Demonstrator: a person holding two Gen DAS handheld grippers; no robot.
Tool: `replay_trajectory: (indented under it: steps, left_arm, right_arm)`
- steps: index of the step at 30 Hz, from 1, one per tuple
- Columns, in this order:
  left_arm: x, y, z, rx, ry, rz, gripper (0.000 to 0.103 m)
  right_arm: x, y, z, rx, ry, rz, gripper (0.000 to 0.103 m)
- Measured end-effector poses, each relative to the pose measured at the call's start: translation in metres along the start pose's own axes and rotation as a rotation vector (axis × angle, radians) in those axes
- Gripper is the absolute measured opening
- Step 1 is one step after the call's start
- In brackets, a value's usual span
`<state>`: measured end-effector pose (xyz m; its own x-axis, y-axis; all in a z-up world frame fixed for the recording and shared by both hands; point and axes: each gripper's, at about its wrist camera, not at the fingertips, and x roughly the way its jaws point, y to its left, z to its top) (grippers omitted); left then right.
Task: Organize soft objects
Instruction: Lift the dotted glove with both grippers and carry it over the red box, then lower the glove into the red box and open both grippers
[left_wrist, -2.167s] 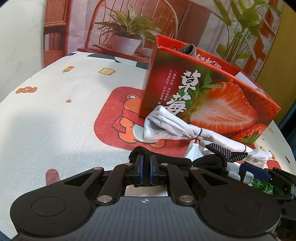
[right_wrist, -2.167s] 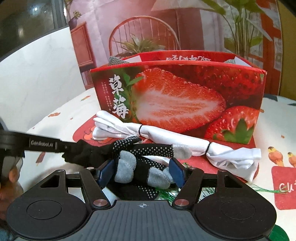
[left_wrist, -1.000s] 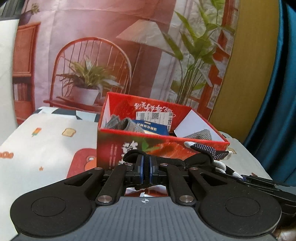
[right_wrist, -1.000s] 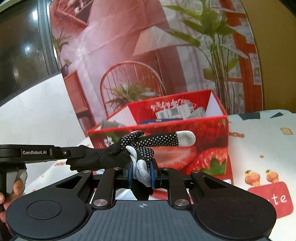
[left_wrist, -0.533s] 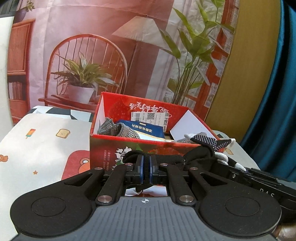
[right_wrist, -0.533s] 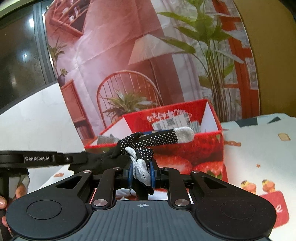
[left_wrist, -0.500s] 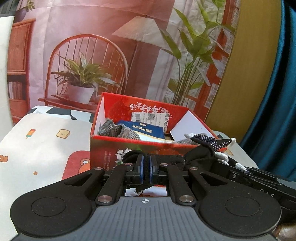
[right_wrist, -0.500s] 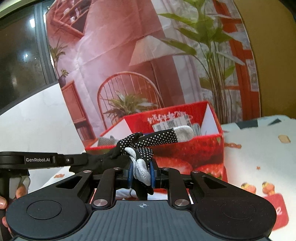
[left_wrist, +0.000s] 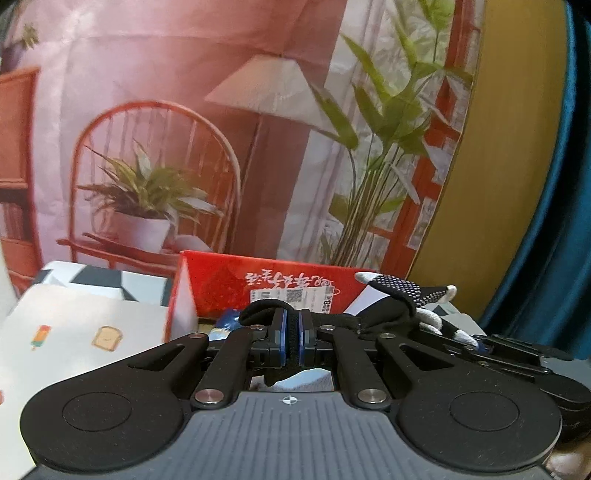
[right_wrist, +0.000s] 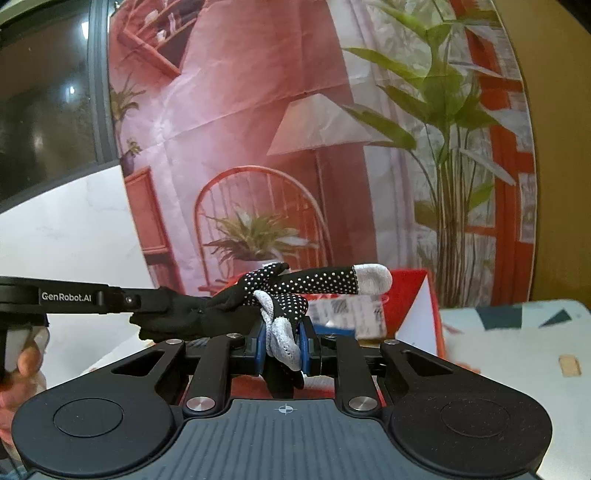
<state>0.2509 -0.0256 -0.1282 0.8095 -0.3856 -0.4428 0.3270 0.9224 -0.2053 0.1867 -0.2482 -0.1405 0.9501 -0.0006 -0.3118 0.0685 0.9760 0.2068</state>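
Observation:
A black glove (right_wrist: 295, 288) with white dots and grey fingertips hangs between both grippers. My left gripper (left_wrist: 291, 334) is shut on its black cuff end. My right gripper (right_wrist: 282, 341) is shut on its grey-tipped fingers; one finger sticks out to the right. The glove's dotted fingers also show in the left wrist view (left_wrist: 402, 291). The open red strawberry box (left_wrist: 277, 291) stands just ahead and below, also in the right wrist view (right_wrist: 417, 302). A blue packet (left_wrist: 225, 325) lies inside it. The glove is held above the box's near rim.
The table has a white cloth with cartoon prints (left_wrist: 81, 332). A printed backdrop with a chair, plant and lamp (left_wrist: 155, 177) hangs behind the box. A blue curtain (left_wrist: 565, 221) hangs at the right. The left gripper's arm shows in the right wrist view (right_wrist: 74, 297).
Both grippers have risen and moved forward with the glove, from the table in front of the box to over its near rim. The white bundle has dropped out of view.

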Motion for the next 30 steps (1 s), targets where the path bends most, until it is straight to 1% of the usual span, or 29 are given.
replay_trajectory:
  steps: [4, 7, 11, 13, 16, 20, 23, 27, 28, 29, 30]
  left_arm:
    - [0.039, 0.005, 0.009, -0.037, 0.079, -0.002, 0.007]
    - [0.063, 0.004, 0.008, -0.006, 0.133, 0.025, 0.007]
    - [0.082, 0.009, 0.005, 0.014, 0.172, 0.055, 0.007]
    - [0.092, 0.015, 0.003, 0.006, 0.204, 0.07, 0.007]
    - [0.107, 0.019, -0.002, 0.023, 0.259, 0.099, 0.007]
    - [0.12, 0.022, -0.009, 0.039, 0.324, 0.111, 0.007]
    - [0.124, 0.021, -0.012, 0.043, 0.345, 0.114, 0.007]
    - [0.124, 0.021, -0.013, 0.05, 0.347, 0.097, 0.008]
    - [0.124, 0.02, -0.014, 0.059, 0.342, 0.096, 0.008]
    - [0.122, 0.02, -0.014, 0.065, 0.334, 0.092, 0.009]
    - [0.12, 0.021, -0.013, 0.067, 0.327, 0.086, 0.013]
  right_arm:
    - [0.033, -0.02, 0.009, 0.069, 0.026, -0.043, 0.017]
    - [0.055, -0.033, 0.006, 0.119, 0.061, -0.071, 0.017]
    - [0.079, -0.038, -0.001, 0.113, 0.105, -0.099, 0.017]
    - [0.089, -0.038, -0.005, 0.112, 0.128, -0.106, 0.017]
    - [0.105, -0.036, -0.011, 0.109, 0.189, -0.122, 0.017]
    - [0.117, -0.032, -0.017, 0.1, 0.245, -0.138, 0.017]
    - [0.125, -0.033, -0.02, 0.107, 0.279, -0.15, 0.017]
    - [0.129, -0.038, -0.025, 0.126, 0.313, -0.167, 0.017]
    - [0.129, -0.038, -0.026, 0.131, 0.315, -0.168, 0.018]
    - [0.128, -0.039, -0.027, 0.133, 0.316, -0.168, 0.022]
    - [0.127, -0.039, -0.027, 0.132, 0.32, -0.17, 0.024]
